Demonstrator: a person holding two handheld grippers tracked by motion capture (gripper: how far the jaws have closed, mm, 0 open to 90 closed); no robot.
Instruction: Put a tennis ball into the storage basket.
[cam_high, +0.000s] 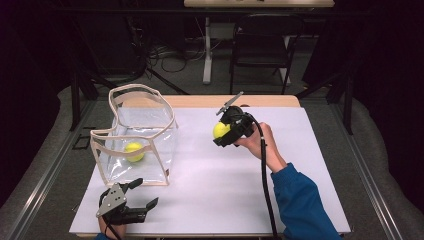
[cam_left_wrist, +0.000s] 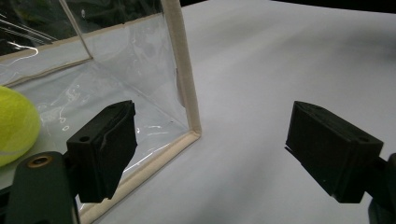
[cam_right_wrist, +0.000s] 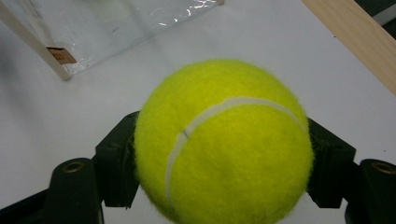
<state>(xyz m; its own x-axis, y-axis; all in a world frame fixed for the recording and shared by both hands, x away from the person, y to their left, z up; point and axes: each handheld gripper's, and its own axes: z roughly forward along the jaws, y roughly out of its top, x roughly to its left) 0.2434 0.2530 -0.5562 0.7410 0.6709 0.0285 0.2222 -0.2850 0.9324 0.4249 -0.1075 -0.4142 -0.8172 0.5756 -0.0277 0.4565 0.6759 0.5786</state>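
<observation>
Two balls counted: one ball (cam_high: 220, 130) clamped in the right hand-held gripper (cam_high: 226, 131) above the white surface (cam_high: 220, 190), the second ball (cam_high: 134, 151) inside the single clear bag (cam_high: 150, 107), near which the left hand-held gripper (cam_high: 142, 197) rests spread and empty.
</observation>
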